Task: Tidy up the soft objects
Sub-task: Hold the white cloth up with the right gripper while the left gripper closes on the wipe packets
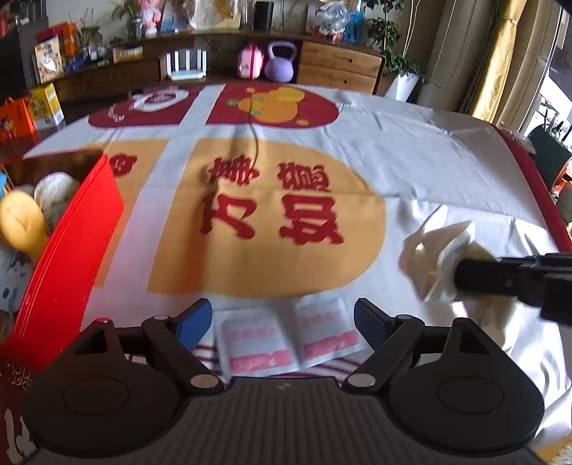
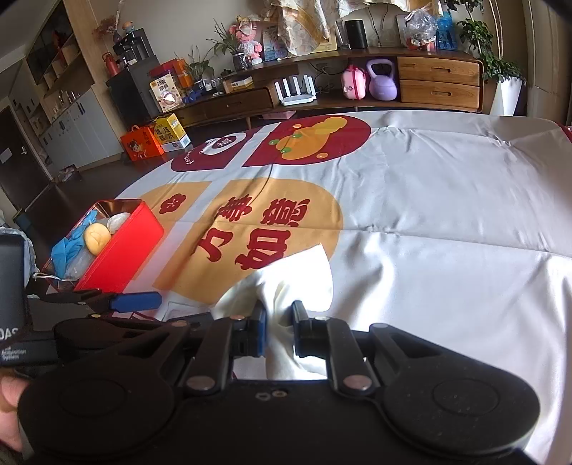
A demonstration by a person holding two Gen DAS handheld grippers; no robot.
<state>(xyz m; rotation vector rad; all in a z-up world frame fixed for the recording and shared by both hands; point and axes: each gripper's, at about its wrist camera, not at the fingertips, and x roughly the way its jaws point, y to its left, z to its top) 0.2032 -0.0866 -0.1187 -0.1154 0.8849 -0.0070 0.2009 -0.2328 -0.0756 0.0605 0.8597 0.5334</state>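
Ahead of you, a long low wooden sideboard (image 2: 357, 93) runs along the far wall. On its lower shelf sit a lilac kettlebell (image 2: 382, 84), a pink rounded case (image 2: 353, 84) and a white router with upright antennas (image 2: 296, 89). A black cylindrical speaker (image 2: 357, 34) stands on top. To your right, a leafy green plant in a white pot (image 2: 506, 89) stands beside yellow curtains (image 1: 500, 57), with daylight coming from a window there. To your left, orange and yellow cardboard boxes (image 2: 153, 139) rest on the dark floor (image 2: 71, 193).
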